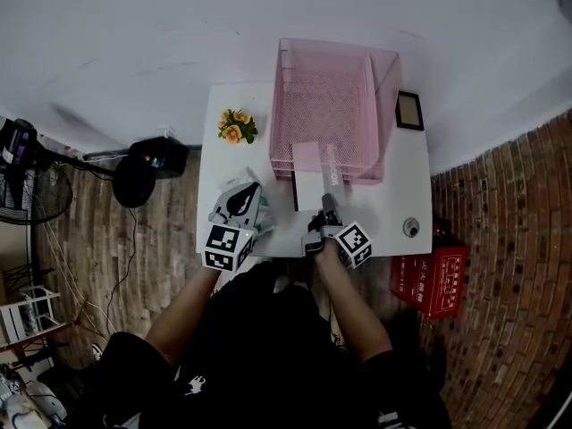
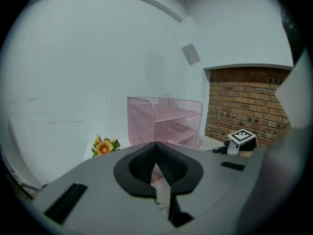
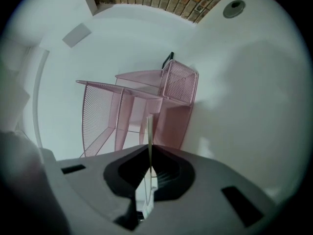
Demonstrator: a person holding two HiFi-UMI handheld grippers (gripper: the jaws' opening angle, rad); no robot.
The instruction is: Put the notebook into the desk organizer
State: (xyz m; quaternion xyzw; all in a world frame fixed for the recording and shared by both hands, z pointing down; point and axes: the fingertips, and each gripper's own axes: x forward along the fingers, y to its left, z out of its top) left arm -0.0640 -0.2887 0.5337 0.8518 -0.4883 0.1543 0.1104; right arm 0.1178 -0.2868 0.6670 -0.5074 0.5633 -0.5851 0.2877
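White table point(image 1: 398, 186) against a white wall, brick point(image 1: 509, 204) on either side. Organizer point(image 1: 331, 105) at the far edge. The right gripper point(image 1: 327, 202) pinches the notebook point(image 1: 307, 172) at its mouth, while the left gripper point(image 1: 245, 193) sits closed at near left. Bare tabletop shows to the right.

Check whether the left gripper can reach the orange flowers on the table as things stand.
Probably yes. The flowers stand on open table just beyond the left gripper, beside the pink desk organizer, with nothing between them; the right gripper and its notebook are off to the other side.
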